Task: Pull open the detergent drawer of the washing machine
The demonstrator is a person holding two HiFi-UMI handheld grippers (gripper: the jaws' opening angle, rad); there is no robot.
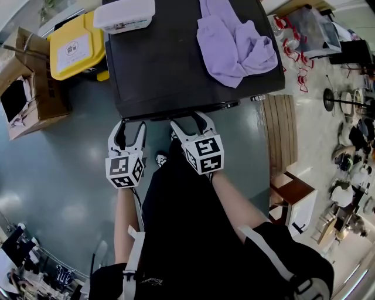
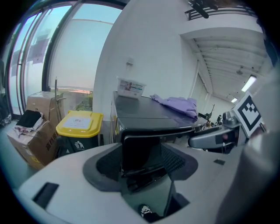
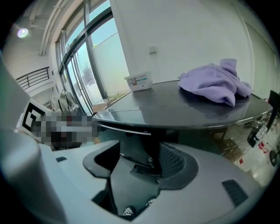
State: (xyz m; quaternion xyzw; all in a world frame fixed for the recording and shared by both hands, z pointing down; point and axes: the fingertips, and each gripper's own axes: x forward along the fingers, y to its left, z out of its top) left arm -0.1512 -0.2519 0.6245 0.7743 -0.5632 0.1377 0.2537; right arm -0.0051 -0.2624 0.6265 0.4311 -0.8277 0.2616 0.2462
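The dark washing machine [image 1: 176, 64] stands ahead of me, and both grippers are at its front edge. My left gripper [image 1: 131, 126] is at the front left corner with its jaws spread wide. In the left gripper view the dark drawer front [image 2: 140, 151] shows in the gap between the jaws of my left gripper [image 2: 142, 164]. My right gripper [image 1: 192, 122] sits further right, just under the lid's edge [image 3: 175, 122]. Its jaws also stand wide. A dark upright part [image 3: 153, 151] lies close to the right pad [image 3: 174, 161], and I cannot tell if they touch.
A purple cloth [image 1: 234, 44] and a white box [image 1: 124, 14] lie on the machine's lid. A yellow-lidded bin [image 1: 76, 47] and an open cardboard box [image 1: 26, 88] stand to the left. A wooden stool [image 1: 293, 193] and clutter are on the right.
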